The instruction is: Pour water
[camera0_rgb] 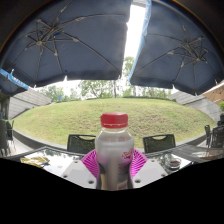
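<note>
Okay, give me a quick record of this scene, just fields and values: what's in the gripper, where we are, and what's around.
gripper: shut on the bottle
held object: clear plastic bottle, red cap, upright
setting: outdoors, lawn beyond
overhead: two dark patio umbrellas
surface: table beneath the bottle
seating: dark chairs across the table
pouring: not started

Bottle base cut off; claw tips hidden.

Two dark patio umbrellas spread overhead with bright sky showing in the gap between them. Beyond lies a green lawn edged by trees (leafy, well beyond). Dark chairs stand behind the pale worktop.
</note>
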